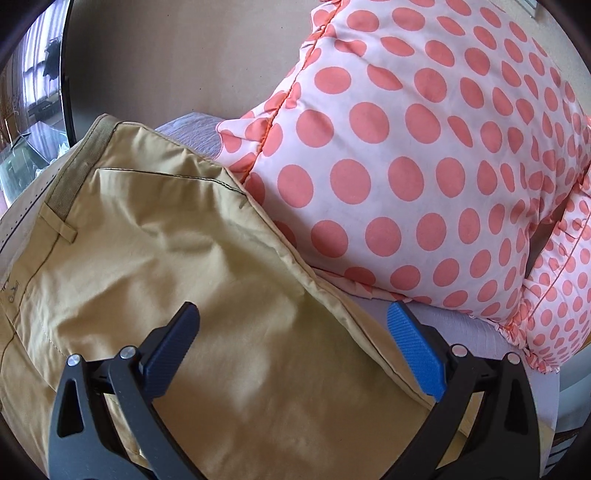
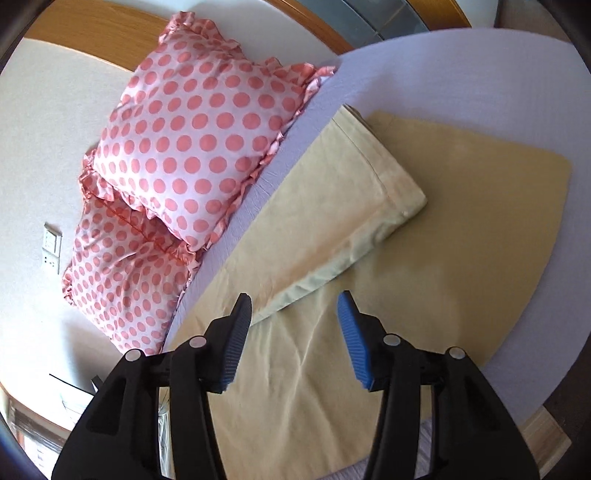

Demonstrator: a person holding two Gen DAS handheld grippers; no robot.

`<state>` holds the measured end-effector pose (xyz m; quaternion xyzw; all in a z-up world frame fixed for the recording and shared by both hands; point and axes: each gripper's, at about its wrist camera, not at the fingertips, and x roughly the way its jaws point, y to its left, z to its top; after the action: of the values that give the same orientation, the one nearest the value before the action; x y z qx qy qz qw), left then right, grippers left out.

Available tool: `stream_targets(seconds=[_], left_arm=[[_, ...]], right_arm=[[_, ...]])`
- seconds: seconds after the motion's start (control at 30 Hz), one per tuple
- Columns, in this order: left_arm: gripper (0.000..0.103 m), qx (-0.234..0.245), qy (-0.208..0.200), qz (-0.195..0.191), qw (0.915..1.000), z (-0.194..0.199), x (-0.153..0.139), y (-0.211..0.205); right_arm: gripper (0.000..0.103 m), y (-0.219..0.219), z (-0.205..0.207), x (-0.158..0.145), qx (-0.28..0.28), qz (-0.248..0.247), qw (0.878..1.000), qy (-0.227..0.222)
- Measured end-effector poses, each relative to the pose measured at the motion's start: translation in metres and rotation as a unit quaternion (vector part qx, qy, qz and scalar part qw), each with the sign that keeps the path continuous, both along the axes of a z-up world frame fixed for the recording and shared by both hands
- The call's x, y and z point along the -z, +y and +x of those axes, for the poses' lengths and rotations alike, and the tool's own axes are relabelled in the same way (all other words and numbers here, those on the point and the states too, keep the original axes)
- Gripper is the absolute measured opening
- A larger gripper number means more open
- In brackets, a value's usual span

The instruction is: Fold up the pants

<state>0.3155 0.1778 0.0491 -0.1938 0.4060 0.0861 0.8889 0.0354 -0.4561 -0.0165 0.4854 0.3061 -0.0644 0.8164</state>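
Tan pants (image 1: 177,258) lie flat on a bed with a pale lilac sheet (image 2: 461,81). The left wrist view shows the waistband (image 1: 81,162), a belt loop and a back pocket seam. My left gripper (image 1: 291,325) is open and empty, just above the seat of the pants near their right edge. In the right wrist view the pants (image 2: 443,229) lie spread out, with one leg end (image 2: 369,206) folded back on top. My right gripper (image 2: 295,314) is open and empty, above the pants near the folded leg's edge.
Two pink pillows with coral polka dots (image 1: 424,155) lean against the wall beside the pants; they also show in the right wrist view (image 2: 199,147). A wooden bed frame (image 2: 310,26) curves around the sheet. A wall socket (image 2: 51,247) sits at the left.
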Motion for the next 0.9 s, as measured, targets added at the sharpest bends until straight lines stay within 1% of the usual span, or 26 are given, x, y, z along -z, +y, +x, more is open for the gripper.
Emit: stream_targets(seconds=[0.17, 0.2, 0.23, 0.27, 0.3, 0.33, 0.37, 0.43, 0.5, 0.53, 0.57, 0.63, 0.67, 0.7, 0.73, 0.77, 0.8, 0.83, 0.9], left_arm=[[0.101, 0.001, 0.006, 0.016, 0.9998, -0.001, 0.002, 0.000], [0.101, -0.001, 0.008, 0.017, 0.9998, -0.001, 0.002, 0.001], [0.101, -0.002, 0.010, 0.018, 0.9998, 0.001, 0.003, -0.001], [0.101, -0.002, 0.011, 0.017, 0.9998, 0.000, 0.004, 0.002], [0.101, -0.002, 0.013, 0.018, 0.9998, 0.001, 0.004, 0.003], [0.101, -0.003, 0.016, 0.018, 0.9997, 0.002, 0.005, 0.004], [0.101, -0.004, 0.019, 0.018, 0.9996, 0.003, 0.006, 0.005], [0.101, -0.003, 0.026, 0.021, 0.9994, 0.005, 0.008, 0.006], [0.101, -0.005, 0.039, 0.026, 0.9989, 0.013, 0.010, 0.007], [0.100, -0.005, 0.045, 0.026, 0.9986, 0.016, 0.011, 0.007], [0.098, -0.007, 0.051, 0.026, 0.9983, 0.020, 0.012, 0.007], [0.088, -0.014, 0.060, 0.028, 0.9977, 0.027, 0.014, 0.008], [0.071, -0.022, 0.064, 0.026, 0.9974, 0.030, 0.015, 0.010], [0.060, -0.030, 0.066, 0.019, 0.9972, 0.031, 0.016, 0.013], [0.030, -0.036, 0.066, 0.005, 0.9972, 0.030, 0.017, 0.018], [0.009, -0.038, 0.060, -0.018, 0.9973, 0.027, 0.017, 0.023], [0.008, -0.040, 0.052, -0.041, 0.9970, 0.018, 0.015, 0.026], [0.006, -0.042, 0.041, -0.047, 0.9972, 0.005, 0.010, 0.027], [0.004, -0.032, 0.007, -0.042, 0.9986, -0.033, -0.006, 0.026]], right_arm=[[0.045, -0.007, 0.017, 0.000, 0.060, -0.007, 0.998, 0.006], [0.045, -0.008, 0.021, 0.000, 0.064, -0.009, 0.998, 0.003], [0.043, -0.009, 0.026, 0.001, 0.065, -0.013, 0.998, -0.003], [0.036, -0.010, 0.031, 0.004, 0.059, -0.015, 0.998, -0.009], [0.014, -0.013, 0.035, 0.009, 0.053, -0.011, 0.999, -0.004], [0.002, -0.015, 0.034, 0.014, 0.054, 0.005, 0.998, -0.015], [0.002, -0.017, 0.029, 0.016, 0.057, 0.016, 0.998, -0.038], [0.002, -0.017, 0.020, 0.010, 0.061, 0.011, 0.996, -0.070], [0.002, -0.015, 0.013, 0.001, 0.062, -0.003, 0.995, -0.083], [0.002, -0.015, 0.010, -0.003, 0.059, -0.001, 0.994, -0.091], [0.002, -0.014, 0.009, -0.008, 0.058, -0.003, 0.994, -0.097], [0.002, -0.013, 0.008, -0.018, 0.055, -0.016, 0.993, -0.107], [0.002, -0.012, 0.008, -0.021, 0.054, -0.019, 0.992, -0.111], [0.002, -0.012, 0.009, -0.023, 0.054, -0.019, 0.992, -0.114], [0.002, -0.013, 0.008, -0.024, 0.053, -0.017, 0.992, -0.117], [0.002, -0.014, 0.008, -0.025, 0.053, -0.014, 0.991, -0.120], [0.002, -0.015, 0.005, -0.027, 0.054, -0.013, 0.991, -0.124], [0.002, -0.015, 0.003, -0.030, 0.055, -0.016, 0.990, -0.129], [0.002, -0.018, -0.005, -0.037, 0.058, -0.025, 0.988, -0.139]])
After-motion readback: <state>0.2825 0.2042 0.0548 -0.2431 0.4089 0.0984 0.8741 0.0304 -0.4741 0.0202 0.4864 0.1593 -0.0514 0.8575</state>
